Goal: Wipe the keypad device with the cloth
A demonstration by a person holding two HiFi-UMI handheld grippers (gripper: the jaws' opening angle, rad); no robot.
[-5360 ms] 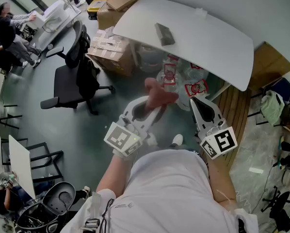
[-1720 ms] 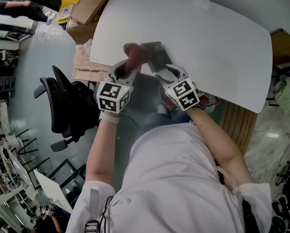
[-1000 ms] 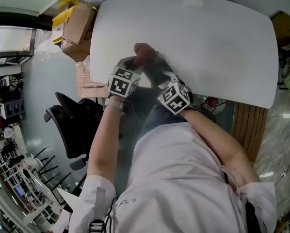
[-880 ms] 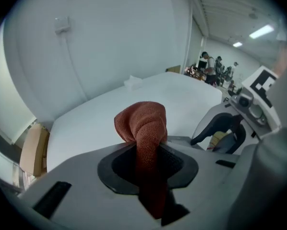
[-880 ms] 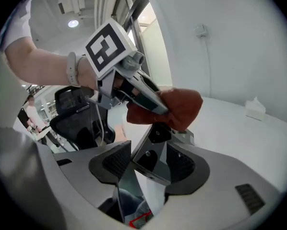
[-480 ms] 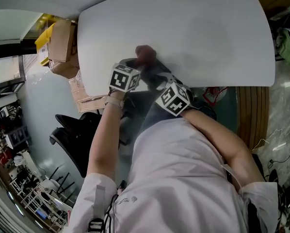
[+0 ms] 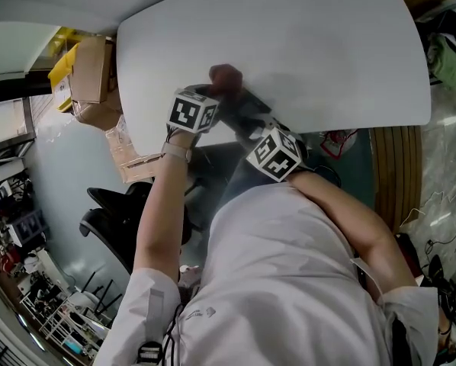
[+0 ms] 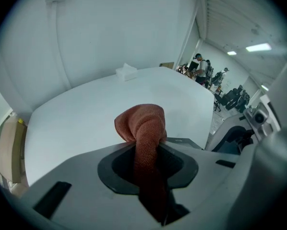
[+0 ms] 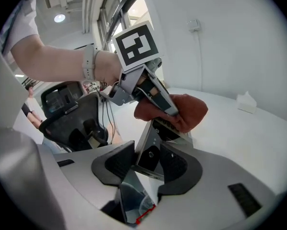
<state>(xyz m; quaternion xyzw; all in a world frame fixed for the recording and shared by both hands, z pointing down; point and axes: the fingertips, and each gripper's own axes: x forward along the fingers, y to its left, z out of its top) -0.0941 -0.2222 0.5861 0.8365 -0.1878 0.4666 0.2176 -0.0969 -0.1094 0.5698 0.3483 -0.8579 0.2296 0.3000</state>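
Note:
My left gripper (image 7: 215,90) is shut on a rust-red cloth (image 8: 142,121), whose bunched end sticks out past the jaws. In the right gripper view the cloth (image 9: 184,110) presses on the upper end of the dark keypad device (image 9: 153,140). The device (image 7: 247,107) is tilted up at the near edge of the white table (image 7: 327,52). My right gripper (image 9: 152,163) has just been closing its jaws, with the device's lower end between them, and both pads now touch its sides. The keypad face is hidden.
A small white tissue pack (image 8: 126,72) lies at the table's far side. Cardboard boxes (image 7: 91,71) and a black office chair (image 7: 121,212) stand on the floor left of the table. People are at desks far off (image 8: 203,68).
The left gripper has come down a little with the cloth onto the device. The right gripper has stayed at the device's near end. The head camera has shifted.

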